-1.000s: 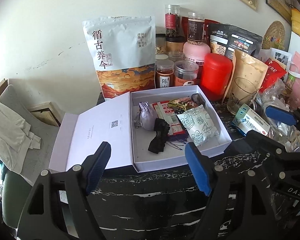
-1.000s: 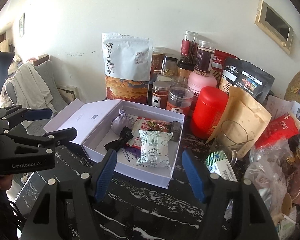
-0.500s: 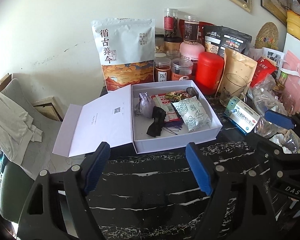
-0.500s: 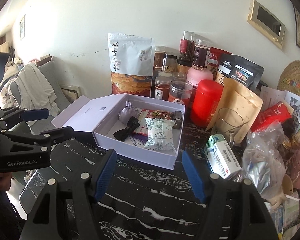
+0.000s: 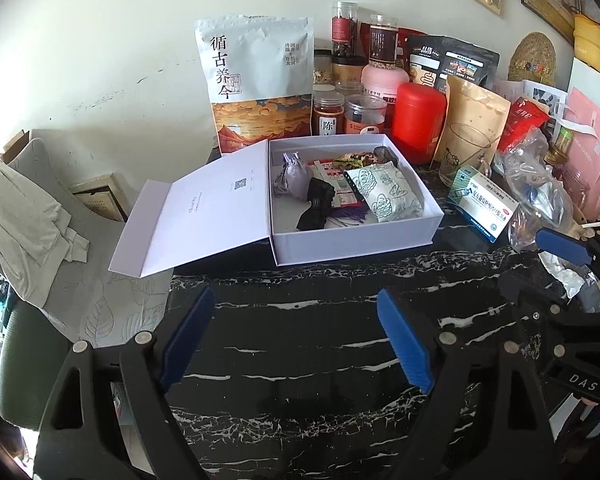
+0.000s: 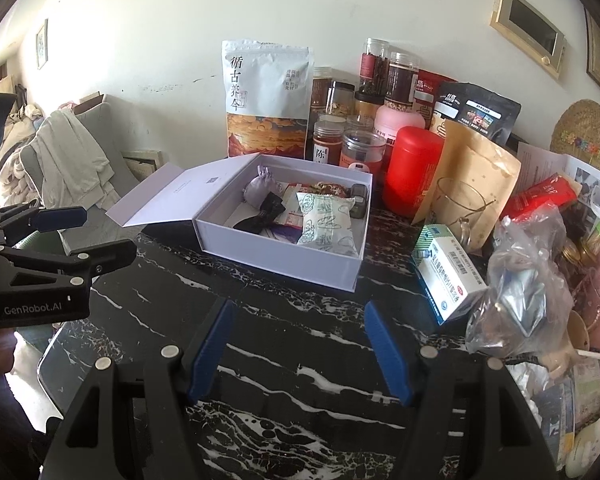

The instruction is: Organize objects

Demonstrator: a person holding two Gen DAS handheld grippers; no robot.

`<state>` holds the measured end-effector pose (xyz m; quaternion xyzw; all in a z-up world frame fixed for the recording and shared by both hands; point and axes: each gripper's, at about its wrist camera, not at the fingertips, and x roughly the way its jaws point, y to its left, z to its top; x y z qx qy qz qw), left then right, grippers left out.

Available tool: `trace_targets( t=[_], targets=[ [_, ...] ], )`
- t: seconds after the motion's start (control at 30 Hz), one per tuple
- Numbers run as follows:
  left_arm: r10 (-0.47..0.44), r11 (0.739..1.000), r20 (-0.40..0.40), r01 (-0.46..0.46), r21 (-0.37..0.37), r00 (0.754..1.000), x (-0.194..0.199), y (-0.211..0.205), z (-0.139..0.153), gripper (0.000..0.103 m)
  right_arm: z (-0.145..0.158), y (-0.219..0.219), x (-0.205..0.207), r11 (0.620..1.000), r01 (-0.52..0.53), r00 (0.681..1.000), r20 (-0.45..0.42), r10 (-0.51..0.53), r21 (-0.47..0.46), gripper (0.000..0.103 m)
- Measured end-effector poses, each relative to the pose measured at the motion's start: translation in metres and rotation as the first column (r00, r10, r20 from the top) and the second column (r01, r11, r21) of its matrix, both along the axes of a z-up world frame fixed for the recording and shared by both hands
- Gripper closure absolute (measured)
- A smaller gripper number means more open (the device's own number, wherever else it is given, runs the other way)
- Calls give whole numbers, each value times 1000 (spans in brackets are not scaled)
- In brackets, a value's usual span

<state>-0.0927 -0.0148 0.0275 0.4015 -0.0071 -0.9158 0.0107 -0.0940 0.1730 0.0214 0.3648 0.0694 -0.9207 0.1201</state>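
Two tools hang over a black marbled counter [image 5: 320,320], both empty. From the left: the left tool [image 5: 296,336] has its blue pads apart with its jaws opening, only bare counter between them. Beyond it sits a white box [image 5: 352,240] with its lid [image 5: 204,216] folded open to the left, overhanging the counter edge. Inside lie a lilac pouch [image 5: 296,174], a black bow [image 5: 316,204] and a green-patterned white packet [image 5: 384,196]. A tall white bag [image 5: 256,80] stands behind the box against the wall, with jars and a red canister [image 5: 418,120] to its right. A blue-and-white medicine carton [image 5: 482,204] lies just right of the box. The right tool [image 6: 298,348] is likewise spread, nothing between its pads.
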Motion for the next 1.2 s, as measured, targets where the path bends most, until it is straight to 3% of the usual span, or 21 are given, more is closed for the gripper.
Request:
trace_targets(
  t=[0.37,1.2],
  targets=[
    [-5,999,22,4,35,1000,19,-4,-13,20,-10,0,16,1000,6,1000,19,-6,-2,31],
    [14,999,39,-15,30,999,23,-1,-14,20,-15,5,18,1000,18,999,39,-18,3,31]
  ],
)
